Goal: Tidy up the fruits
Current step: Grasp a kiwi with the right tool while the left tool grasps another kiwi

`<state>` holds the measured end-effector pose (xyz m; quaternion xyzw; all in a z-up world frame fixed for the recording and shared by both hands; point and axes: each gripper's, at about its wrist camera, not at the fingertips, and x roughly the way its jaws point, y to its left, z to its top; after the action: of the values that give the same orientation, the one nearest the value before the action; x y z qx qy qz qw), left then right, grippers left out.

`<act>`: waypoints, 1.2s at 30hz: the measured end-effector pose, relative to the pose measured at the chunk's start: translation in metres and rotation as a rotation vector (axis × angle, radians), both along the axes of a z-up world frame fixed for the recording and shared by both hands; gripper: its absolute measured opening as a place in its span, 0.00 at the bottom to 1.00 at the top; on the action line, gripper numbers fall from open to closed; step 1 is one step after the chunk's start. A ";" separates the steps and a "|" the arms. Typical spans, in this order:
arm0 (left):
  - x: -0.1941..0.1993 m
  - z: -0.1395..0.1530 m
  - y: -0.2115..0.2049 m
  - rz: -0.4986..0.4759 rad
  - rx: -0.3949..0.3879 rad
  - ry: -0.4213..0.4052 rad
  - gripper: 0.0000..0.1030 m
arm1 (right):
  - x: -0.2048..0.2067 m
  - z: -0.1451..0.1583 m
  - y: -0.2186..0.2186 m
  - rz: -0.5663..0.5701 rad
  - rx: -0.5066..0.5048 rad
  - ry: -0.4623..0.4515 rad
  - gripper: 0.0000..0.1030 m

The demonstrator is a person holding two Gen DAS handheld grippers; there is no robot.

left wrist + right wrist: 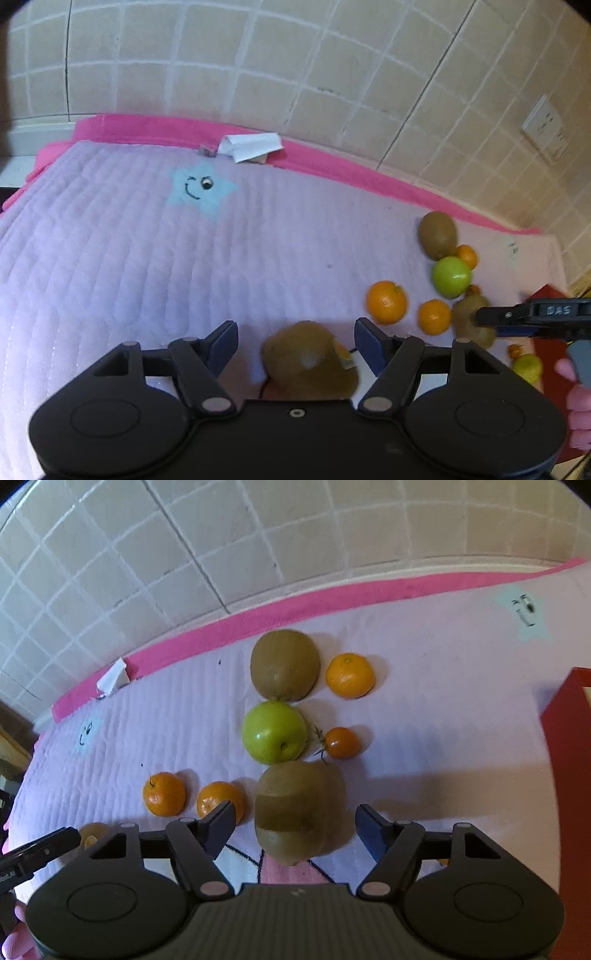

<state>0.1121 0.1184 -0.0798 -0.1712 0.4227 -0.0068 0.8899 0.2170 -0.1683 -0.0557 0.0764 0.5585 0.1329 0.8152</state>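
In the left wrist view a brown kiwi [310, 363] with a small sticker lies on the lilac quilted mat [147, 258] between the fingers of my left gripper [295, 343]. The gripper is open, with gaps at the pads. In the right wrist view a second kiwi [291, 812] lies between the fingers of my right gripper [295, 825], which is open and not touching it. Beyond that kiwi sit a green apple [274, 732], a small tomato [341, 743], a third kiwi [284, 664] and an orange [350, 675]. Two more oranges [164, 794] lie to the left.
A red box [569, 757] stands at the mat's right side. A tiled wall [295, 74] runs behind the pink border, where a folded white paper [251, 147] lies. The other gripper's finger [44, 847] reaches in at lower left. A hand [580, 398] shows at the right edge.
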 end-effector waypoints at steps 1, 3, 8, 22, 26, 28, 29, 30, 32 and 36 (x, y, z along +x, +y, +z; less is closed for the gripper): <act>0.002 -0.003 -0.001 0.001 0.002 0.011 0.80 | 0.001 -0.002 0.001 0.014 -0.004 0.008 0.66; 0.005 -0.008 -0.001 -0.002 -0.027 0.023 0.80 | 0.004 -0.006 0.005 0.054 -0.007 0.021 0.52; 0.014 -0.016 -0.009 -0.019 -0.054 0.037 0.80 | 0.013 -0.019 0.007 0.059 0.003 0.042 0.53; 0.000 -0.006 -0.048 -0.030 0.160 -0.002 0.57 | -0.010 -0.009 -0.014 0.017 0.097 0.010 0.50; -0.010 0.023 -0.058 -0.075 0.101 -0.085 0.00 | -0.033 0.023 -0.035 -0.003 0.118 -0.064 0.50; -0.009 0.040 -0.070 -0.108 0.090 -0.120 0.00 | -0.041 0.041 -0.050 -0.017 0.130 -0.109 0.50; -0.007 0.045 -0.078 -0.121 0.119 -0.113 0.00 | -0.044 0.048 -0.057 -0.025 0.129 -0.127 0.50; -0.004 0.047 -0.085 -0.135 0.153 -0.107 0.04 | -0.046 0.054 -0.063 -0.027 0.115 -0.136 0.50; -0.002 0.045 -0.083 -0.109 0.180 -0.089 0.68 | -0.053 0.057 -0.070 -0.011 0.085 -0.150 0.50; -0.008 0.032 -0.067 -0.063 0.136 -0.046 0.78 | -0.069 0.049 -0.086 -0.027 0.115 -0.135 0.50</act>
<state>0.1040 0.0518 -0.0474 -0.0966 0.4066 -0.0102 0.9084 0.1484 -0.2539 -0.0070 0.1215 0.4927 0.1586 0.8469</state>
